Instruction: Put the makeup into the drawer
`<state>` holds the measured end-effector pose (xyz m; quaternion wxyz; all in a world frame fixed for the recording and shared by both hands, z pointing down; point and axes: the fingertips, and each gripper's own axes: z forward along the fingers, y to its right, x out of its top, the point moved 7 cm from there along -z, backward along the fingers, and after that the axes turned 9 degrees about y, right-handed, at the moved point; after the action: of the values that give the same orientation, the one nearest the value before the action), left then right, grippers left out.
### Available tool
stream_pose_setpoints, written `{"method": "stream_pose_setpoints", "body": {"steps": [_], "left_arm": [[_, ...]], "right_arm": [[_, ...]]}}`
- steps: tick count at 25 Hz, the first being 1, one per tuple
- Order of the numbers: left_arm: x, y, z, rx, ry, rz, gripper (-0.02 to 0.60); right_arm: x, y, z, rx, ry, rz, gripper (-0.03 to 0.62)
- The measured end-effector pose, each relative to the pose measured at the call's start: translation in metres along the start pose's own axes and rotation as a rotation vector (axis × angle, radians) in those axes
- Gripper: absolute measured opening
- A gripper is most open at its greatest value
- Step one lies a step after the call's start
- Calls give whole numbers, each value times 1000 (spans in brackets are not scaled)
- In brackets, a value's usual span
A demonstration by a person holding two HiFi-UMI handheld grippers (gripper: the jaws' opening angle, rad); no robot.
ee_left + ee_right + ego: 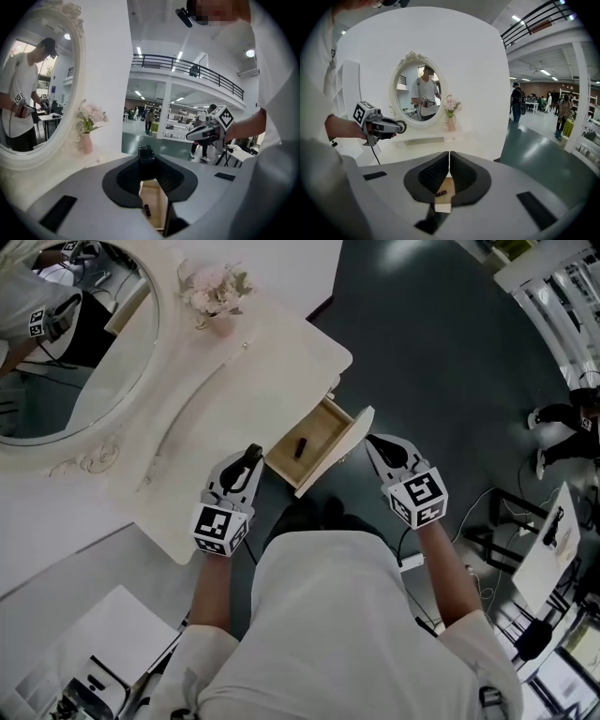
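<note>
The white dressing table [234, 390] has its wooden drawer [323, 423] pulled open toward me. A small dark makeup stick [299, 447] lies inside it, also seen through the jaws as the stick [147, 210] and the stick [441, 192]. My left gripper [253, 456] hovers at the drawer's left side, shut on a dark glossy makeup item [146, 155] at its tips. My right gripper [373, 442] hangs just right of the drawer front, jaws shut together with nothing between them [449, 161].
An oval mirror [75, 343] and a pink vase of flowers [217, 292] stand on the tabletop. The dark floor lies right of the table, with a bystander [562, 418], cables and a white stand [548, 549] farther right.
</note>
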<state>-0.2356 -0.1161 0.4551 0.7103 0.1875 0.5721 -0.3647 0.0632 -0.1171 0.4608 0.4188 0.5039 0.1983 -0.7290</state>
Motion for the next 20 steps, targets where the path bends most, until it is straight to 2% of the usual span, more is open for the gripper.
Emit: {"method": "stream_pose_setpoints", "body": {"steps": [6,10,15,20], "left_arm": [[-23,-16,26,-126,-55,21,77],[-44,-15,44,-202,-124,53,77],[-77,-3,61,-285,-221,49,77],[-104,16,79,-334,-312,64,77]], "right_arm": [[-10,-13,7,-54,-52,20,29],[-20,-18,10,-78,-84,42,29],[-33,-27,5,-88,-121,63,29],[-49,-23,3,-84,-149,88,29]]}}
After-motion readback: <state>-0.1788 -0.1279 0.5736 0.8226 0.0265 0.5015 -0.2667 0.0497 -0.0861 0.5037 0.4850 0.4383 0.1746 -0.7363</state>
